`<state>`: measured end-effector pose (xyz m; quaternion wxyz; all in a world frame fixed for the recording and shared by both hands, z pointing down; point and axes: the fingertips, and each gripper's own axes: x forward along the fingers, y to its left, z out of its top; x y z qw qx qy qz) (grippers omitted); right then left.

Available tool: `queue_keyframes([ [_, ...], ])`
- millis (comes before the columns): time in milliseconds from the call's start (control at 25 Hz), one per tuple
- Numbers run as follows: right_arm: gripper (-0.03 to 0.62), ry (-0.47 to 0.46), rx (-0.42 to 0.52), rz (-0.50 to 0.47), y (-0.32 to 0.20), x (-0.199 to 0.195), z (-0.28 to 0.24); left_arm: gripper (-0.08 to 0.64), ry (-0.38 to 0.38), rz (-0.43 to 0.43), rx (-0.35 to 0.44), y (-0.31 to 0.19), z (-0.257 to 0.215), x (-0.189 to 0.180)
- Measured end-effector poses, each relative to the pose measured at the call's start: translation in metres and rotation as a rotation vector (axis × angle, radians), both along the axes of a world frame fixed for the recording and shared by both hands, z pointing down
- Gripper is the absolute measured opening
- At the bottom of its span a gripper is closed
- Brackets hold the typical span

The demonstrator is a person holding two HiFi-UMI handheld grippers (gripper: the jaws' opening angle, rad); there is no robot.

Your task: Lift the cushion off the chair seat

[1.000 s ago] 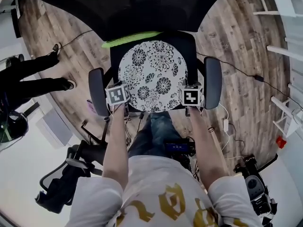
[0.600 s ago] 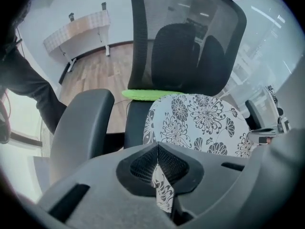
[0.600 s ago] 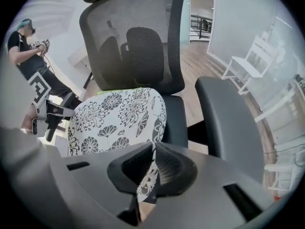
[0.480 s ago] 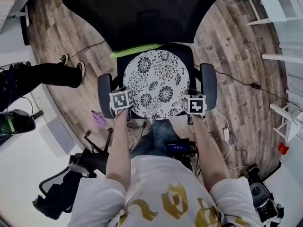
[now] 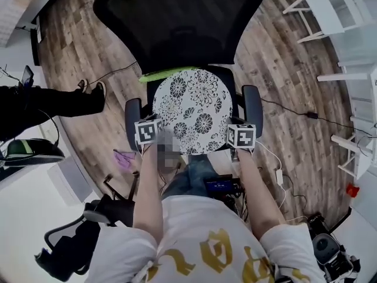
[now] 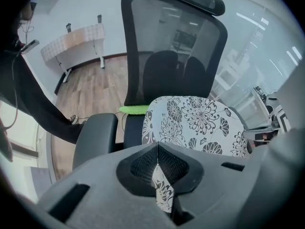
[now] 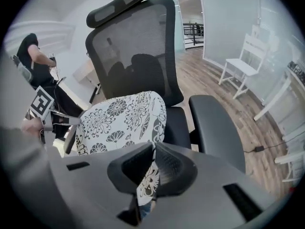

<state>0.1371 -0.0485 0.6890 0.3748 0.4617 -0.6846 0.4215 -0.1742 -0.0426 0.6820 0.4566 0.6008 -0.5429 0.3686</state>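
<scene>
Wood-plank floor (image 5: 283,69) in mixed brown tones runs under the whole scene, with a thin dark cable (image 5: 306,114) trailing across it at the right. A black office chair (image 5: 177,22) with a mesh back and headrest stands in the middle. A white wooden chair (image 7: 240,66) stands well apart from it by the pale wall. A light-topped table (image 6: 76,37) stands far off along the other wall.

The round cushion (image 5: 191,111), white with black flower print, is over the chair seat between the left armrest (image 5: 132,119) and the right armrest (image 5: 252,102). A lime-green strip (image 5: 171,73) shows just behind it at the foot of the backrest. The left hand-held gripper (image 6: 159,173) has its jaws pressed together on a fold of the cushion's near edge. The right hand-held gripper (image 7: 148,173) is clamped the same way on the opposite side of that edge. Whether the cushion's far edge touches the seat cannot be told.

A bystander's dark trouser legs (image 5: 53,102) reach in at the left.
</scene>
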Motion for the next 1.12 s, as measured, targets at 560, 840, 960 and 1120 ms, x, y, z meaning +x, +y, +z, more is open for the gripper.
queue_keyframes([
  [560, 0.023, -0.059, 0.086, 0.042, 0.016, -0.013, -0.058, 0.011, 0.021, 0.02, 0.133, 0.005, -0.06, -0.019],
  [840, 0.023, -0.076, 0.115, 0.062, 0.028, -0.012, -0.086, 0.011, 0.023, 0.047, 0.187, 0.007, -0.095, -0.023],
  [960, 0.023, -0.079, 0.135, 0.065, 0.03, -0.011, -0.099, 0.011, 0.027, 0.056, 0.21, 0.006, -0.108, -0.022],
  [1120, 0.023, -0.1, 0.154, 0.087, 0.032, -0.011, -0.11, 0.011, 0.033, 0.065, 0.239, 0.003, -0.123, -0.023],
])
